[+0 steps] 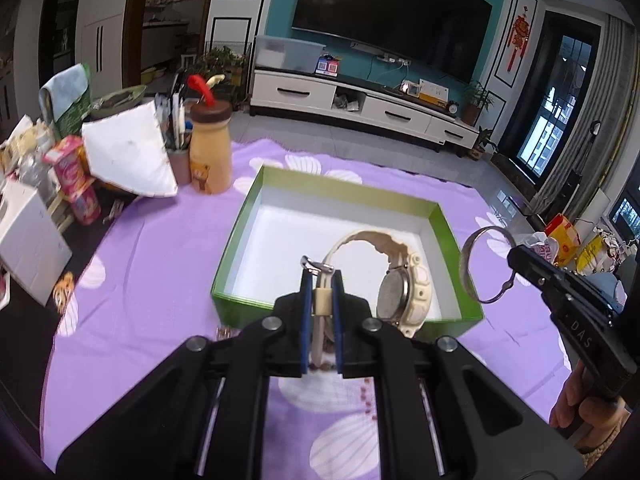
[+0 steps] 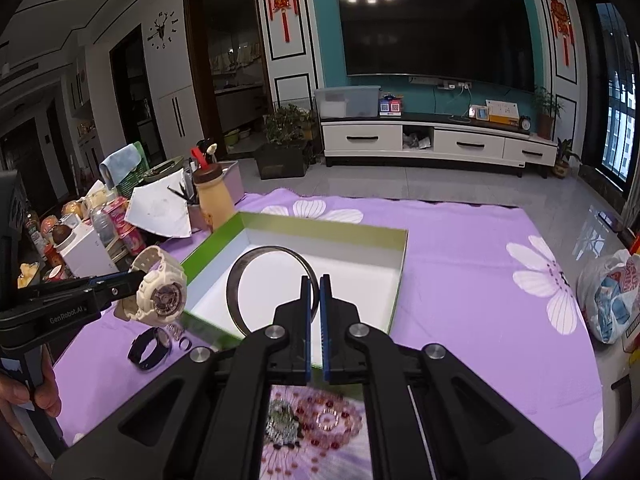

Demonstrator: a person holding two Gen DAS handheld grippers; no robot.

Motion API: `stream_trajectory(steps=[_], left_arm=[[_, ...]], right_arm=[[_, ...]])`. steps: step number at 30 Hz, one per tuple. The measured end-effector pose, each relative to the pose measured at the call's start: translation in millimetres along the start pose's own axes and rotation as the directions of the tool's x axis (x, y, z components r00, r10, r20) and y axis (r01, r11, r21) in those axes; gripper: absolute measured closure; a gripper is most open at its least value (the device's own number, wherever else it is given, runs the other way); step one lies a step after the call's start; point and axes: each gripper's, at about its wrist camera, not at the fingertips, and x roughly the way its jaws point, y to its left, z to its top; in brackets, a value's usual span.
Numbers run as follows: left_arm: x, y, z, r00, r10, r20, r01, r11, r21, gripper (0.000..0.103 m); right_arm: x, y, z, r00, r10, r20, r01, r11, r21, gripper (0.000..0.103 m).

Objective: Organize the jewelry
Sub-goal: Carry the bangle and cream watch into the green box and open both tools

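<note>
My left gripper (image 1: 320, 276) is shut on the strap of a white watch (image 1: 400, 286), which hangs over the front of an empty green box (image 1: 256, 208) with a white inside. My right gripper (image 2: 315, 280) is shut on the rim of a thin silver bangle (image 2: 231, 284), held upright above the same box (image 2: 320, 226). In the left wrist view the bangle (image 1: 466, 268) and the right gripper (image 1: 514, 254) hover just past the box's right wall. The right wrist view shows the left gripper (image 2: 132, 278) with the watch (image 2: 160, 292) at the box's left corner.
A purple floral cloth (image 2: 480, 280) covers the table. A black bracelet (image 2: 146, 350), small rings (image 2: 184, 342) and bead bracelets (image 2: 328, 420) lie on it near the box's front. Bottles, a pen cup and boxes crowd the left (image 1: 210, 152). A plastic bag (image 2: 612, 296) sits at the right.
</note>
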Motion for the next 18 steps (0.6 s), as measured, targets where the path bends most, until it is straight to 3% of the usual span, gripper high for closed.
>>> stream_trajectory(steps=[11, 16, 18], left_arm=[[47.7, 2.0, 33.6, 0.999, 0.036, -0.014, -0.036, 0.999, -0.005, 0.094], [76.4, 6.5, 31.2, 0.996, 0.065, -0.062, -0.065, 0.998, -0.007, 0.093], [86.0, 8.9, 27.8, 0.994, 0.067, -0.085, -0.068, 0.998, -0.009, 0.087]], right_arm=[[56.6, 6.7, 19.6, 0.999, -0.032, -0.039, 0.030, 0.999, -0.038, 0.099], [90.9, 10.0, 11.2, 0.991, -0.031, -0.128, 0.024, 0.998, -0.051, 0.099], [99.1, 10.8, 5.8, 0.987, -0.027, -0.161, 0.019, 0.998, -0.052, 0.098]])
